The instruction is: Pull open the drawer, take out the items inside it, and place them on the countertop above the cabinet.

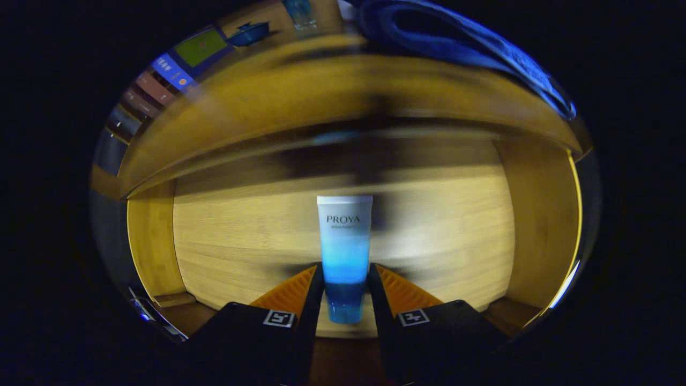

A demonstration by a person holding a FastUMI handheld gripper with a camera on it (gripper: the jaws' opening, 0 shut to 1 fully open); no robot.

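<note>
A white-to-blue cosmetic tube (344,246) sits between my two fingers, its blue cap end toward me and its white flat end pointing away. My gripper (345,279) is shut on the tube, both fingers pressing its lower sides. Below and beyond lies the pulled-open wooden drawer (241,236) with a pale bamboo floor and side walls. The rest of the scene is motion-blurred. Above the drawer runs the cabinet's wooden countertop edge (321,91).
A blue cloth or strap (461,48) lies on the countertop at the far right. At the far left stand several colourful packets (171,75) and a dark blue lidded pot (249,33). The drawer's side walls (541,225) close in on both sides.
</note>
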